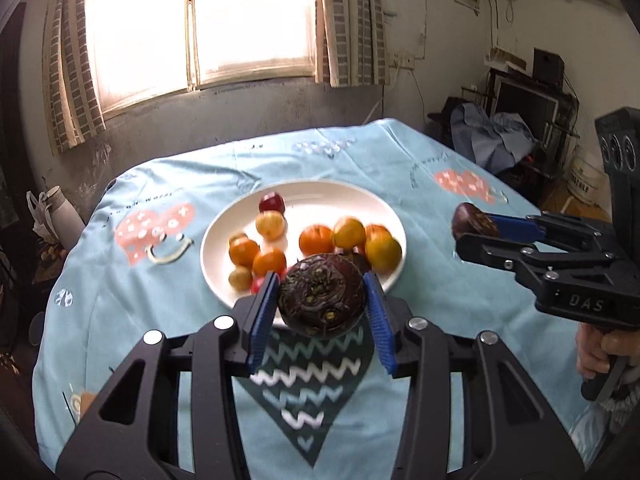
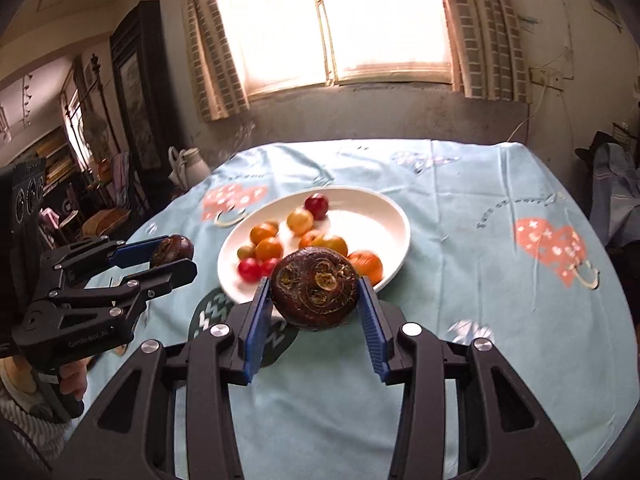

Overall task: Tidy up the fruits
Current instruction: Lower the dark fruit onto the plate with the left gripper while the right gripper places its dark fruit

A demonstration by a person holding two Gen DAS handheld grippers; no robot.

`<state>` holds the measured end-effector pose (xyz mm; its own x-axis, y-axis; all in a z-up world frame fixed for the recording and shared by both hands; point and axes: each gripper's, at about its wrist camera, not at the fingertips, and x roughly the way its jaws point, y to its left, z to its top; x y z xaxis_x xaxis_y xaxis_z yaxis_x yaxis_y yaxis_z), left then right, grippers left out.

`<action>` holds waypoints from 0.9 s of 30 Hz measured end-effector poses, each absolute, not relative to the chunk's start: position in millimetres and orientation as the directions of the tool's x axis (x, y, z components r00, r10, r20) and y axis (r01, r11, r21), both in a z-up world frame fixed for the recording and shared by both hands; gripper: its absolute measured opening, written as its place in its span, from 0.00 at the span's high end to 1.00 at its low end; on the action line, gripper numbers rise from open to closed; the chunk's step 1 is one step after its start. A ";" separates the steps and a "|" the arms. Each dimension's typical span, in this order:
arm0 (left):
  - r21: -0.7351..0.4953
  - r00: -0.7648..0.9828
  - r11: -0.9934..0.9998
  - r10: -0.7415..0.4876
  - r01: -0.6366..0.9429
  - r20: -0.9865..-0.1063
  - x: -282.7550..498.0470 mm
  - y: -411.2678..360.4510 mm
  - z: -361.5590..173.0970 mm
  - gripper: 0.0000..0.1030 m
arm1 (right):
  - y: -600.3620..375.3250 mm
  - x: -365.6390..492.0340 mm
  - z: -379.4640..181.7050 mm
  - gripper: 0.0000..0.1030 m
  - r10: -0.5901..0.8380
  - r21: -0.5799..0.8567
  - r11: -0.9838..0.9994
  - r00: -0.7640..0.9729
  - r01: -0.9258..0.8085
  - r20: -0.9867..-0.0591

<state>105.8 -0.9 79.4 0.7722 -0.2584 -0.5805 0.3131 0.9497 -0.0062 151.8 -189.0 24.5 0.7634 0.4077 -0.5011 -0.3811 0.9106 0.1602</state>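
Note:
A white plate [image 1: 224,236] sits mid-table and holds several small fruits: oranges [image 1: 316,239], yellow and red ones. My left gripper [image 1: 322,300] is shut on a dark brown round fruit [image 1: 322,296] held above the plate's near rim. My right gripper [image 2: 316,300] is shut on a second dark brown fruit [image 2: 314,290], also just before the plate [image 2: 384,224]. Each gripper shows in the other's view: the right gripper [image 1: 476,228] at the right, the left gripper [image 2: 172,256] at the left, each with its dark fruit.
The round table wears a light blue cloth [image 1: 400,168] with pink hearts and a dark zigzag heart [image 1: 304,392]. A white jug [image 2: 188,168] stands beyond the table's far left edge. A window and wall lie behind; clutter at the right.

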 end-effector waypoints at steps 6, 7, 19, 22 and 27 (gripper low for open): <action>-0.113 0.797 0.970 -0.243 0.217 -0.553 169.9 8.1 80.8 0.57 | -192.7 201.5 54.5 0.58 0.388 0.205 0.922 0.813 -0.330 -0.434; -0.118 0.795 0.973 -0.232 0.201 -0.560 180.3 8.7 76.5 0.57 | -189.1 210.8 51.9 0.58 0.387 0.211 0.922 0.814 -0.326 -0.434; -0.035 0.756 0.984 -0.155 0.172 -0.637 237.5 -2.9 24.5 0.57 | -155.3 304.7 -14.5 0.58 0.350 0.197 0.936 0.732 -0.290 -0.584; -0.023 0.742 0.983 -0.154 0.183 -0.652 241.6 -8.0 17.1 0.57 | -152.7 311.0 -24.9 0.57 0.351 0.199 0.935 0.712 -0.292 -0.608; -0.007 0.746 0.986 -0.130 0.166 -0.653 242.5 -8.2 13.7 0.48 | -152.9 313.0 -29.9 0.42 0.339 0.190 0.940 0.712 -0.284 -0.614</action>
